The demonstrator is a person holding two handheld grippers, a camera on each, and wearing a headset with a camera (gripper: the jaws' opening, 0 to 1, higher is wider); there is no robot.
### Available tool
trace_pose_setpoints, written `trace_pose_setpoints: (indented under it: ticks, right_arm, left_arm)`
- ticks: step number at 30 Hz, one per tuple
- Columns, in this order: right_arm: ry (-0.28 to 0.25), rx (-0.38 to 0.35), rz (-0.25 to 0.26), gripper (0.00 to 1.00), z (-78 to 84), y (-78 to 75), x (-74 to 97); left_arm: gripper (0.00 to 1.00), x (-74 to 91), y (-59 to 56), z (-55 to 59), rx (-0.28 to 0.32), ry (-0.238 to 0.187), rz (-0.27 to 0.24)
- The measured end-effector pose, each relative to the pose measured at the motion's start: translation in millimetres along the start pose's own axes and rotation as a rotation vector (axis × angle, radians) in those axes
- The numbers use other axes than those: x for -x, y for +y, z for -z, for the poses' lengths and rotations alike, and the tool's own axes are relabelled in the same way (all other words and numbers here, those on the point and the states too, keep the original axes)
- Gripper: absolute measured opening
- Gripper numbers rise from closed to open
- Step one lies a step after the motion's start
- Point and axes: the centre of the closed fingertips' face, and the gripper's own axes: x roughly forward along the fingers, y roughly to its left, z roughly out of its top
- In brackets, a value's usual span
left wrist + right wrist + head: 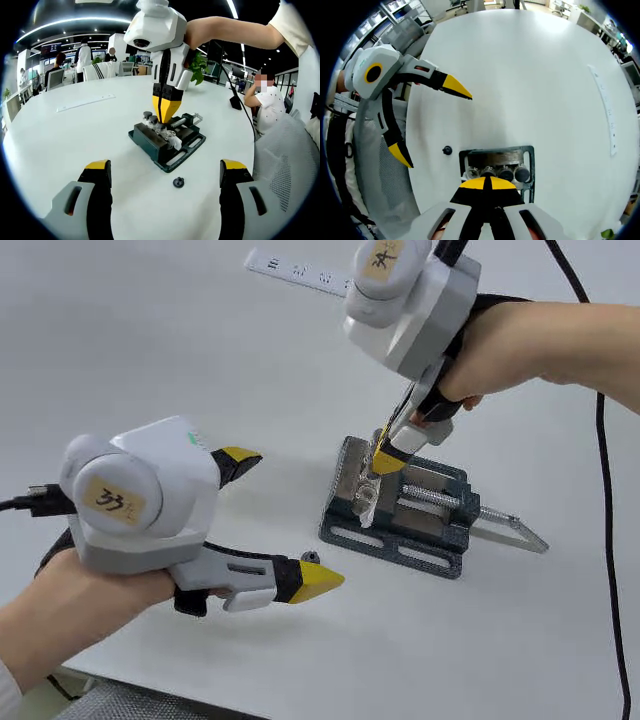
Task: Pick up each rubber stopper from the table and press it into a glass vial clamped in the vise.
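Vise [395,545] is showing dark teal against the white table [150,350]. Above the vise, the right gripper [386,462] is wearing white, with black jaws tipped yellow; the left gripper [290,518] is matching. Beside the vise, a stopper [178,182] is appearing dark grey.

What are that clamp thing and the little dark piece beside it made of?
The vise looks like cast metal, painted dark green-grey, with a bare shiny screw. The stopper looks like dull black rubber, though too small to be sure.
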Motion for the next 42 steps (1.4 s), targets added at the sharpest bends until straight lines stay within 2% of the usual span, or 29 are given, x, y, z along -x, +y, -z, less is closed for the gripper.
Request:
trace_pose_setpoints:
  ticks: [14,18,20,23,29,42]
  right_arm:
    - [-0.022,0.063,-0.002,0.00,0.5,-3.2,2.9]
    - [-0.011,0.068,0.008,0.00,5.2,-6.3,5.8]
    - [-0.051,0.066,0.031,0.00,0.5,-10.5,10.6]
    - [-0.057,0.038,-0.018,0.00,0.0,-5.7,10.3]
    - [-0.059,0.053,-0.034,0.00,1.0,1.8,2.8]
    - [-0.060,0.032,-0.032,0.00,-0.1,-2.1,1.4]
  left_arm:
    - [0.88,1.5,0.8,1.7,0.004,0.002,-0.003]
    - [0.88,2.1,0.9,1.9,0.005,0.003,-0.003]
    - [0.88,1.5,0.3,1.1,0.007,0.002,-0.002]
    - [0.88,1.0,0.4,1.6,0.002,0.004,0.000]
    - [0.88,0.3,-0.2,2.2,0.003,0.006,0.004]
    - [0.87,-1.2,-0.3,4.4,0.006,0.011,0.008]
